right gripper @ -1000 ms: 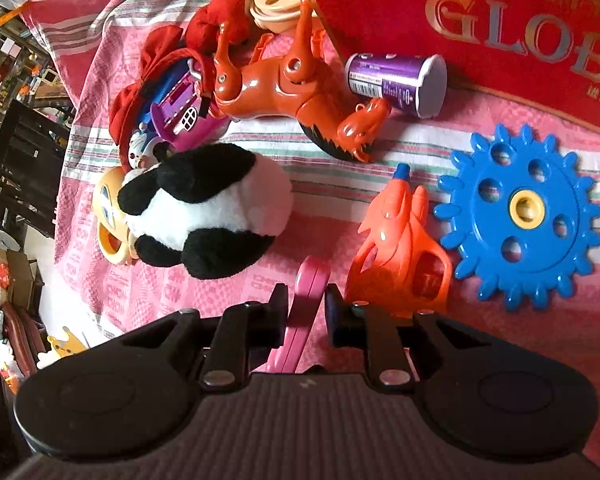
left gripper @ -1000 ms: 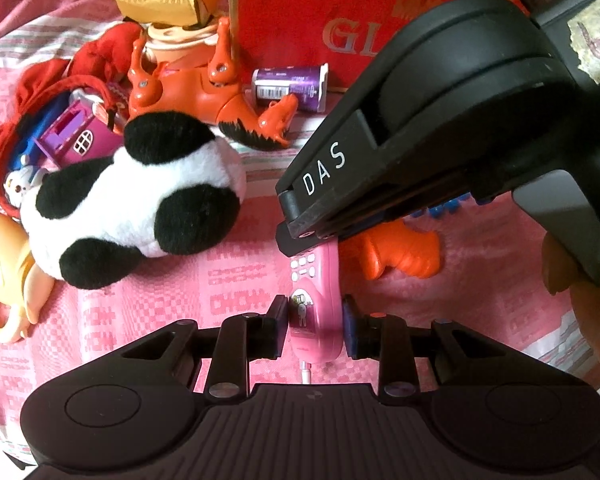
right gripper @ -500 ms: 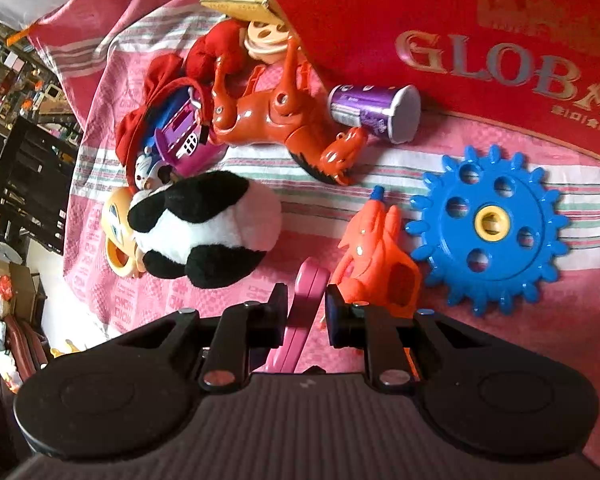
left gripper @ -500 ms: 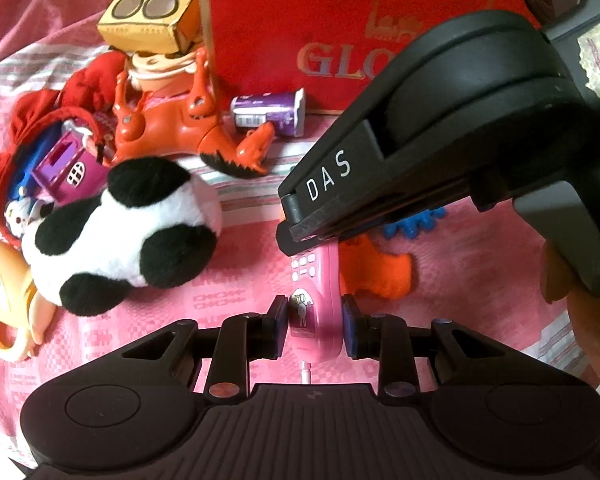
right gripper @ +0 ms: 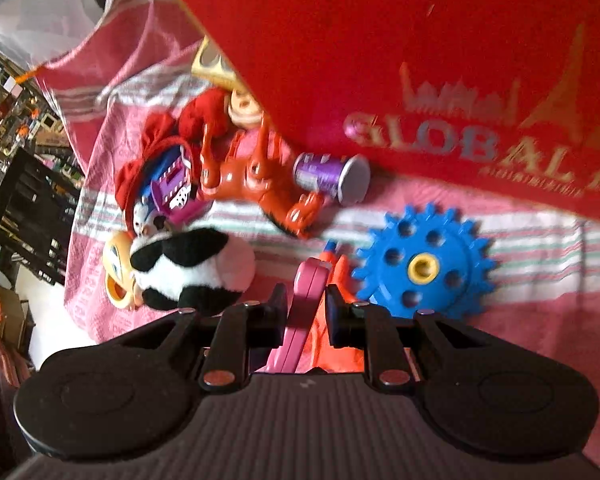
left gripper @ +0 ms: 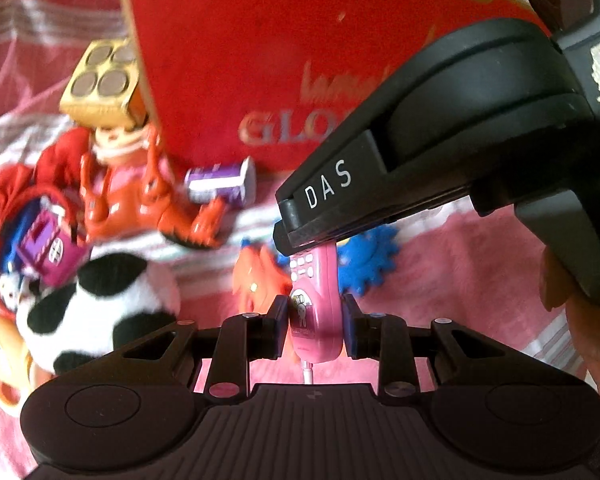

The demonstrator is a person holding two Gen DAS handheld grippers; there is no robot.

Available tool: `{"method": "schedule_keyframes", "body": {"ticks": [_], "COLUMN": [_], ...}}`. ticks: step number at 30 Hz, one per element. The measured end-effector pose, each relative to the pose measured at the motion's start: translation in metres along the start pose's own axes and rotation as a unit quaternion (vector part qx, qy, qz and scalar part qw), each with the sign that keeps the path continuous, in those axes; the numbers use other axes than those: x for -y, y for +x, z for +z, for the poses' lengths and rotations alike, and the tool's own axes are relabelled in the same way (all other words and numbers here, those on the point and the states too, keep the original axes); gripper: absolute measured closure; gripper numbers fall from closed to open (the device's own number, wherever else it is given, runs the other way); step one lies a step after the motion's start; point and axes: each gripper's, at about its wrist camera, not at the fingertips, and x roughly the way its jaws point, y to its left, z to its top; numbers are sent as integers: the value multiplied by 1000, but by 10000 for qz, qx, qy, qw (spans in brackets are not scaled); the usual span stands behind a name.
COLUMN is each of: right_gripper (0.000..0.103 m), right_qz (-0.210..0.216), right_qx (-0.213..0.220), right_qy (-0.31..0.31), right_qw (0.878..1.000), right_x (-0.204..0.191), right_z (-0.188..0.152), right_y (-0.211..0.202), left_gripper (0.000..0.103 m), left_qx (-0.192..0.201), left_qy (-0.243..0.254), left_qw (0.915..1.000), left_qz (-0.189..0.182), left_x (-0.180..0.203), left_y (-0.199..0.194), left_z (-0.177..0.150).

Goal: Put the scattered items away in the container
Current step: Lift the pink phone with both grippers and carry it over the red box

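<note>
A pink toy phone (left gripper: 315, 312) is held by both grippers, up above the pink cloth. My left gripper (left gripper: 315, 326) is shut on its lower end. My right gripper (right gripper: 306, 312) is shut on its upper end (right gripper: 304, 308), seen edge-on; its black body (left gripper: 440, 152) crosses the left wrist view. The red box (right gripper: 380, 60) marked GLOBAL stands behind. Scattered below lie a panda plush (right gripper: 188, 272), an orange horse (right gripper: 256, 176), a purple can (right gripper: 332, 174), a blue gear (right gripper: 424, 268) and an orange toy (left gripper: 260, 276).
At the left lie a red cloth toy (right gripper: 160, 148), a purple toy house (left gripper: 46, 248), a yellow-orange toy (right gripper: 114, 276) and a gold box (left gripper: 102, 88) with round discs. The cloth's left edge drops to a cluttered floor (right gripper: 16, 184).
Both grippers have risen with the pink phone and moved toward the red box, which now fills more of both views. The toys on the cloth look smaller and lower.
</note>
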Motion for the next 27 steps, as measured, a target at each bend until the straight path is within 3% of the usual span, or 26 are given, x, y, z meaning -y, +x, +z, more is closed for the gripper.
{"method": "schedule_keyframes", "body": {"ticks": [12, 27], "right_gripper": [80, 79], "right_qz": [-108, 337], "right_qx": [630, 1071], "right_qy": [-370, -826], "right_qw": [9973, 9902], "right_x": [0, -16], "right_z": [18, 42], "right_y": [-50, -95], "left_gripper": [77, 77], "left_qx": [476, 1038], "left_qy": [152, -29], "left_qw": [9987, 9944], "left_qz": [-63, 199], "left_x": [26, 25], "left_y": [-28, -73], "left_z": [35, 62]}}
